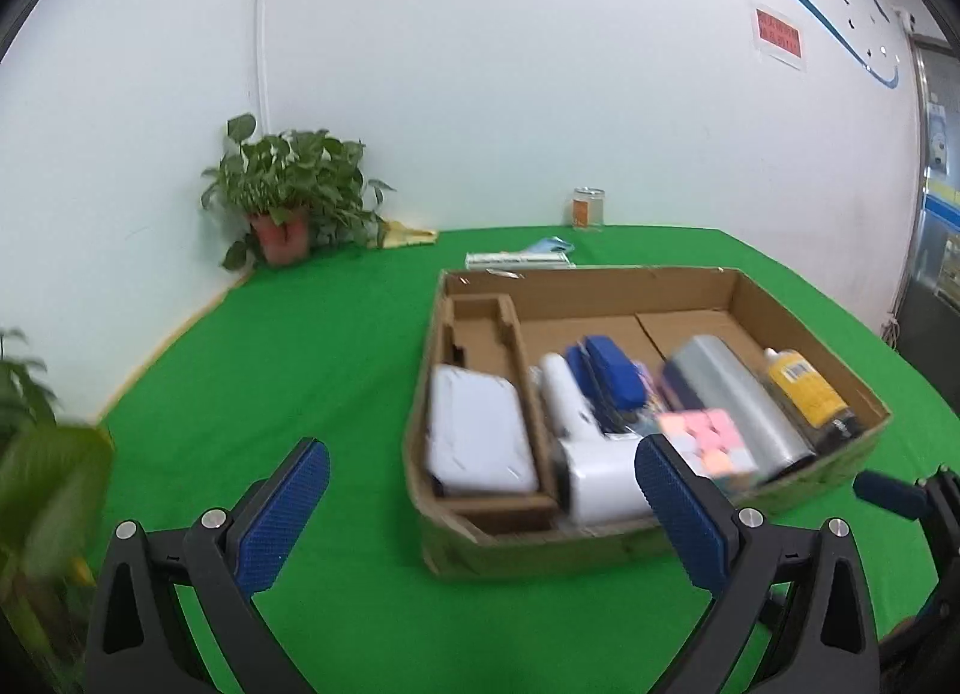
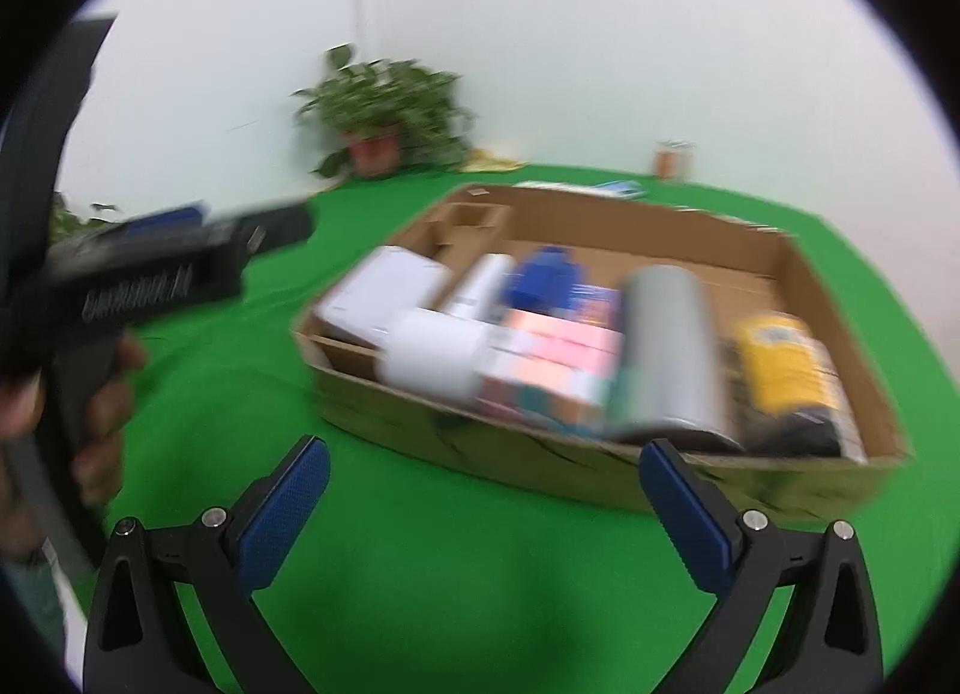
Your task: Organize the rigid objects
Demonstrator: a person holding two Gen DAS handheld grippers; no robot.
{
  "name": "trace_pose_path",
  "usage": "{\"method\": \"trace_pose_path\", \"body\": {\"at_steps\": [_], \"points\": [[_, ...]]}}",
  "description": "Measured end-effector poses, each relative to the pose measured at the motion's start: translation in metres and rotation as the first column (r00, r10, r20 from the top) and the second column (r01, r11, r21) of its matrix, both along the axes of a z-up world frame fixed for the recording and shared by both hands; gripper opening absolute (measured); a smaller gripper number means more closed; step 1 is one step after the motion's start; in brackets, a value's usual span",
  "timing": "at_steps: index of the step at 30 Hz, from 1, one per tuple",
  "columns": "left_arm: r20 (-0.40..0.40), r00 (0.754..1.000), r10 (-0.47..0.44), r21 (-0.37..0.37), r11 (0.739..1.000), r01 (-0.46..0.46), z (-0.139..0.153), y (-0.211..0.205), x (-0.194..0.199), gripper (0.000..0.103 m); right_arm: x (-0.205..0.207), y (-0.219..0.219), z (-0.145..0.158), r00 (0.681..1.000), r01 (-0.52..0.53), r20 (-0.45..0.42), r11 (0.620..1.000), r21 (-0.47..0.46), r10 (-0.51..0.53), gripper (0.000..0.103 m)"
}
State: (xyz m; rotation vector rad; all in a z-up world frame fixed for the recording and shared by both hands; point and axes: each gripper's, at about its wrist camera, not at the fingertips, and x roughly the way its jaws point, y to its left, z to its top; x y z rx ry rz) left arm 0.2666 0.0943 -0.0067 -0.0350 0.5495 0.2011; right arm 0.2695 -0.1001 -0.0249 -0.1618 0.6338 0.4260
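A shallow cardboard box (image 1: 600,283) (image 2: 654,226) sits on the green table. It holds a white flat case (image 1: 480,436), a white hair-dryer-like device (image 1: 591,454) (image 2: 444,352), a blue stapler-like object (image 1: 606,376) (image 2: 540,274), a pink puzzle cube (image 1: 708,442) (image 2: 552,370), a silver cylinder (image 1: 738,400) (image 2: 666,346) and a yellow-labelled bottle (image 1: 807,388) (image 2: 780,364). My left gripper (image 1: 480,508) is open and empty, in front of the box's near left corner. My right gripper (image 2: 483,508) is open and empty, short of the box's near wall. The right view is motion-blurred.
A potted plant (image 1: 288,196) (image 2: 384,105) stands in the far corner. A glass jar (image 1: 588,208) and flat packets (image 1: 516,259) lie behind the box. Another plant (image 1: 36,454) is at the left edge. The left gripper's body (image 2: 150,268) shows at left in the right view.
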Motion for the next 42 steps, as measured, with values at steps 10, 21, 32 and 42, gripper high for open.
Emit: {"method": "trace_pose_path", "body": {"at_steps": [10,21,32,42], "points": [[-0.014,0.999,-0.037,-0.163,0.986,0.034,-0.027,-0.095,-0.040,0.102,-0.019,-0.076,0.003,0.992,0.122,-0.008,0.992,-0.012,-0.122,0.103],[0.021,0.998,-0.059,-0.092,0.994,0.061,-0.006,-0.129,-0.049,0.102,-0.041,-0.103,0.005,0.987,0.157,0.022,0.988,-0.007,-0.157,0.103],[-0.006,0.999,-0.053,-0.102,0.993,0.052,-0.011,-0.122,-0.051,0.102,-0.041,-0.103,0.003,0.989,0.149,0.027,0.989,-0.007,-0.149,0.103],[-0.025,0.999,-0.047,-0.112,0.993,0.044,-0.017,-0.117,-0.048,0.102,-0.039,-0.100,0.000,0.990,0.141,0.017,0.990,-0.012,-0.141,0.103]]}}
